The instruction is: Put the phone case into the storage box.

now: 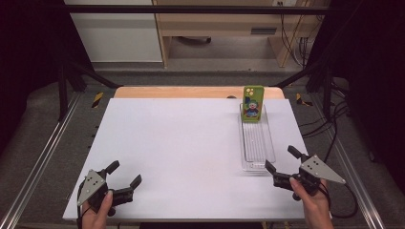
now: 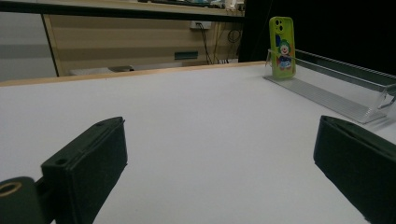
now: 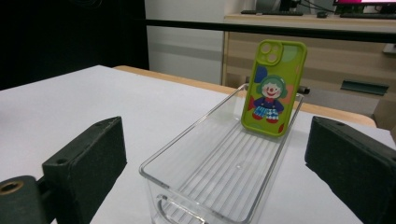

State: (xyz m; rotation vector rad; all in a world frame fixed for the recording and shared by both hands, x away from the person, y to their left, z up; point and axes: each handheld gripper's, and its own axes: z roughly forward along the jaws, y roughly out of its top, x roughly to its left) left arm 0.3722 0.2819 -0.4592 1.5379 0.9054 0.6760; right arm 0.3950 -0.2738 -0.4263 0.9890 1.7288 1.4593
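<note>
A green phone case (image 1: 253, 104) with a clown picture stands upright, leaning at the far end of a clear plastic tray (image 1: 258, 148) on the right half of the white table. My right gripper (image 1: 279, 157) is open at the tray's near right corner. In the right gripper view the tray (image 3: 224, 163) lies ahead between the jaws of the right gripper (image 3: 215, 135), untouched by the pads, with the phone case (image 3: 273, 93) at its far end. My left gripper (image 1: 127, 172) rests open at the front left, nothing between its jaws. The left gripper (image 2: 222, 140) faces the distant phone case (image 2: 282, 46) and tray (image 2: 327, 95).
The white tabletop (image 1: 181, 143) spreads wide between the two grippers. A wooden strip (image 1: 191, 92) borders its far edge. Metal rails (image 1: 43, 148) run along both sides, and cables (image 1: 334, 129) lie to the right. Wooden furniture (image 1: 215, 28) stands beyond.
</note>
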